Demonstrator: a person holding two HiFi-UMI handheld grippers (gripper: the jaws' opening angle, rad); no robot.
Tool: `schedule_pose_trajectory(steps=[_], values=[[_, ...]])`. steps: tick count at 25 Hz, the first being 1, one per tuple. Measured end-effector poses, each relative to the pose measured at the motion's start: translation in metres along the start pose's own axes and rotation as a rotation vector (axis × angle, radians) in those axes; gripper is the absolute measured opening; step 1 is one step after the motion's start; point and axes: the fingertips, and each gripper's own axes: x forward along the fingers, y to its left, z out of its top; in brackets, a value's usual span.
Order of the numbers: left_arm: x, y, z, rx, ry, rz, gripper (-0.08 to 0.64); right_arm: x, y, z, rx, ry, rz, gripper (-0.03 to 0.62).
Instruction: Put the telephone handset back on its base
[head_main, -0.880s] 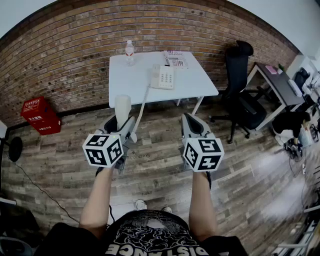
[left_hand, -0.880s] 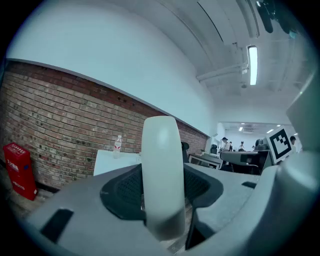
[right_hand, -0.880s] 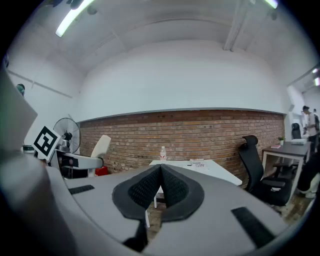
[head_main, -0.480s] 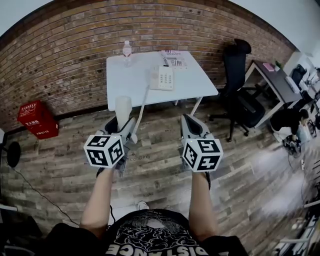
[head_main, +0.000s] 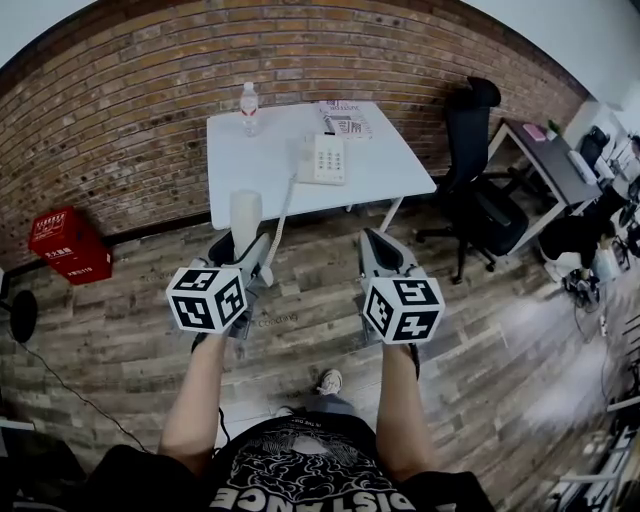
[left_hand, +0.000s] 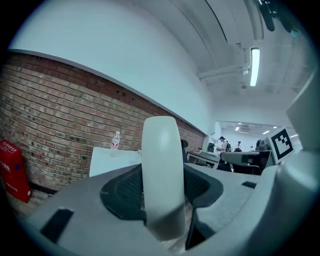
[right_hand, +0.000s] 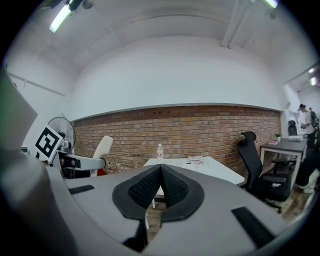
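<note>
Here, the left tongs (head_main: 249, 252) clamp wide around a smooth, rounded white plastic handset (head_main: 245, 212); the right tongs (right_hand: 159, 170) are shut and empty, dimpled black pads (right_hand: 143, 188) touching.

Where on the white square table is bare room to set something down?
Bare: the left half of the white square table, from the clear plastic water bottle to the front edge, and its front right corner beside the white telephone base. Crowded: the back right, with printed papers.

Office: swivel chair (head_main: 472, 135), desk (head_main: 552, 162), white table (head_main: 255, 170), brick wall (head_main: 150, 90).
</note>
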Motion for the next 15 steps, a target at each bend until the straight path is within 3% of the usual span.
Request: schedule_pose_trajectory(steps=[15], values=[[0.112,0.032,0.01,-0.003,0.043,0.058,0.224,0.107,-0.073,0.006,0.023,0.017,0.054,0.0]])
